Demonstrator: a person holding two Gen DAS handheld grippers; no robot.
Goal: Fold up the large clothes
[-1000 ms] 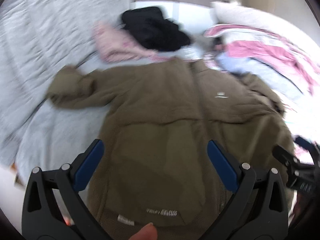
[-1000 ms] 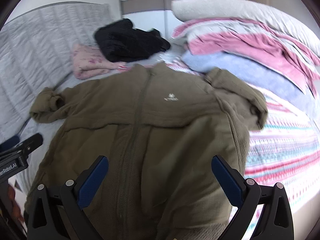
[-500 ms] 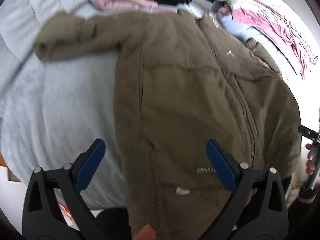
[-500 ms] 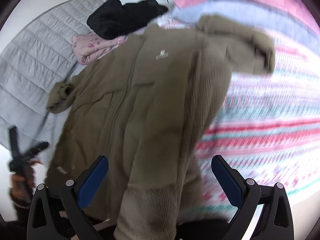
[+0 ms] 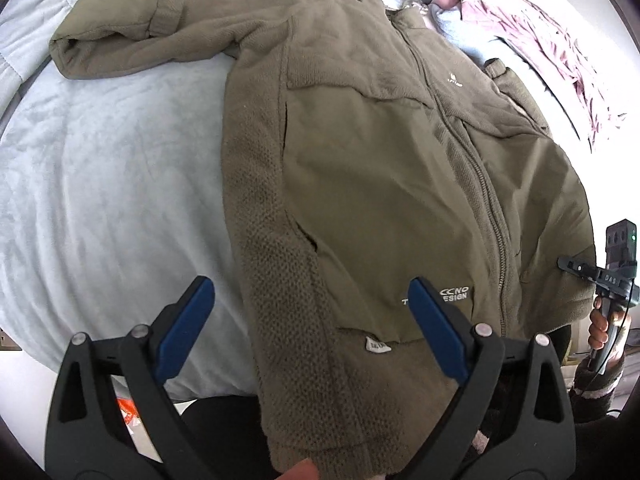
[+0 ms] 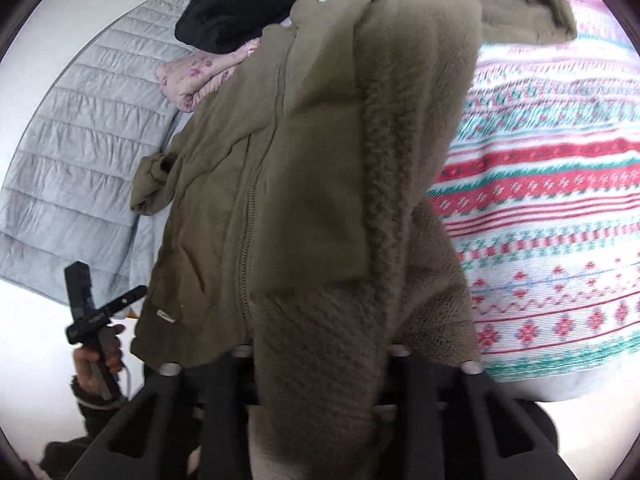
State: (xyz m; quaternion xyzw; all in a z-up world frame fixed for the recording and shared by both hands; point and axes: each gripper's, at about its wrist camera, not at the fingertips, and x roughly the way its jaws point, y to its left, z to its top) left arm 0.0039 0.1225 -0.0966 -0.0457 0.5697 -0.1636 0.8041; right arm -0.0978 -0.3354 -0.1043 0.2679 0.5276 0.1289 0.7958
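An olive zip-up fleece jacket point(image 5: 380, 168) lies front up on the bed, collar far, hem at the near edge. Its left sleeve point(image 5: 120, 32) stretches out to the far left. My left gripper point(image 5: 312, 332) is open, its blue pads either side of the jacket's lower left hem, just above it. In the right wrist view the jacket's point(image 6: 320, 184) right hem corner is bunched over my right gripper point(image 6: 320, 364), whose fingers have closed in under the cloth; the pads are hidden. The right gripper's handle shows in the left view point(image 5: 612, 276).
A pale grey blanket point(image 5: 100, 180) covers the bed's left side. A red, green and white patterned blanket point(image 6: 560, 200) covers the right side. A pink garment point(image 6: 196, 76) and a black garment point(image 6: 240, 12) lie beyond the collar. Pink and white bedding point(image 5: 540, 32) is piled far right.
Both grippers have dropped toward the jacket's hem at the near bed edge. The right gripper, open before, has closed on the right hem corner. The left stays open.
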